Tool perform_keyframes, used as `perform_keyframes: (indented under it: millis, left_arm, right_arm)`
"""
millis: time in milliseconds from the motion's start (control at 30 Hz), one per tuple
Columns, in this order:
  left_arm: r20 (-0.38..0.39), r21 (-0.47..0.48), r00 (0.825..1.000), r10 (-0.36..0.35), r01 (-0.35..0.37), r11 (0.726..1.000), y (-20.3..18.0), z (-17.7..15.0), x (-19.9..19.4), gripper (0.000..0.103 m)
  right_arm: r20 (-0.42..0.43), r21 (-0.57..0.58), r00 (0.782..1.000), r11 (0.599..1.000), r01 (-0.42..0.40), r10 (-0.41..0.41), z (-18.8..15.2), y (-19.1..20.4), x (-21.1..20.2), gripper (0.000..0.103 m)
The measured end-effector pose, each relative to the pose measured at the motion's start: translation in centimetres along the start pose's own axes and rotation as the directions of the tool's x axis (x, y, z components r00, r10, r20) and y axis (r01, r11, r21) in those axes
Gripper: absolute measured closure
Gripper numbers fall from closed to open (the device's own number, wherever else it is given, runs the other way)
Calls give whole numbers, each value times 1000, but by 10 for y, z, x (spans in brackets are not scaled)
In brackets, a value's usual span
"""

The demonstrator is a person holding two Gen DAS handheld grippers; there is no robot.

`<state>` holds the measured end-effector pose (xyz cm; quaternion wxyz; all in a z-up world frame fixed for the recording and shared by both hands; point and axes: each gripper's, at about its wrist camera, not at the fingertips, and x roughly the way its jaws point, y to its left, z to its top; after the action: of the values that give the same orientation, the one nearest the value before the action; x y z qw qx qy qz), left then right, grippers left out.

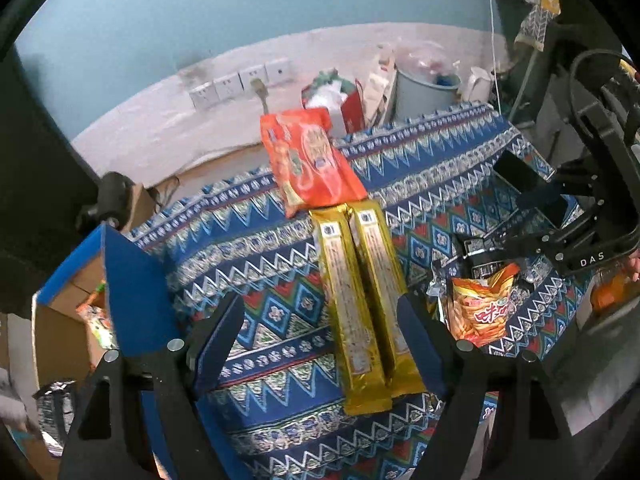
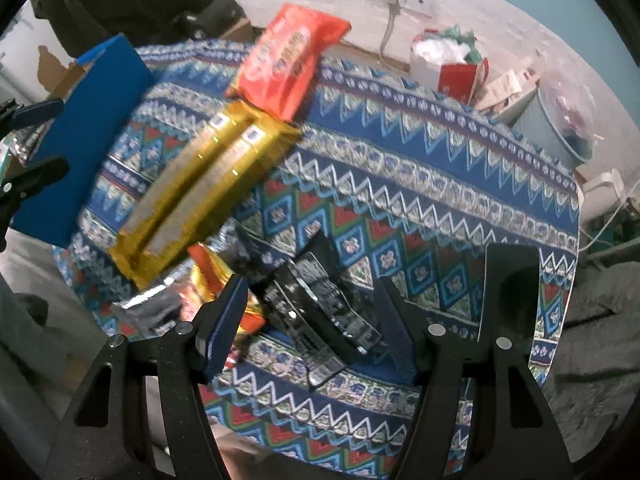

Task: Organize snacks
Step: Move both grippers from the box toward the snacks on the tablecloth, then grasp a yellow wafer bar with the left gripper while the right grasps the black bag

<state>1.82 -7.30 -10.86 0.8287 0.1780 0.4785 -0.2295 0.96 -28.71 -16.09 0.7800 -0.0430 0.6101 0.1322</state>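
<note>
Two long gold snack packs (image 1: 364,300) lie side by side on the patterned cloth table (image 1: 260,248), with an orange snack bag (image 1: 312,160) at their far end. My left gripper (image 1: 320,328) is open, its fingers on either side of the near end of the gold packs. My right gripper (image 2: 312,320) is open over a black snack pack (image 2: 320,304); it also shows in the left wrist view (image 1: 520,240). A small orange chip bag (image 1: 480,304) lies by the black pack. The gold packs (image 2: 200,188) and orange bag (image 2: 288,60) show at upper left in the right wrist view.
A blue cardboard box (image 1: 120,280) with snacks inside stands open at the table's left edge. A phone (image 1: 520,176) lies at the table's right. Behind the table are wall sockets (image 1: 240,80), a red bag (image 1: 344,100) and a grey bin (image 1: 424,92).
</note>
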Motion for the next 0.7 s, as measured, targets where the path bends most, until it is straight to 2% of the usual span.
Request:
perform_keyframes:
  millis: [400, 700]
  left_arm:
    - [-110, 2, 994, -12, 13, 1000, -4, -3, 49, 22]
    - [-159, 7, 987, -5, 6, 1000, -6, 1, 76, 22]
  right_arm:
    - [-106, -27, 994, 999, -36, 33, -17, -6, 39, 37]
    - [-131, -25, 990, 998, -50, 47, -16, -7, 60, 37]
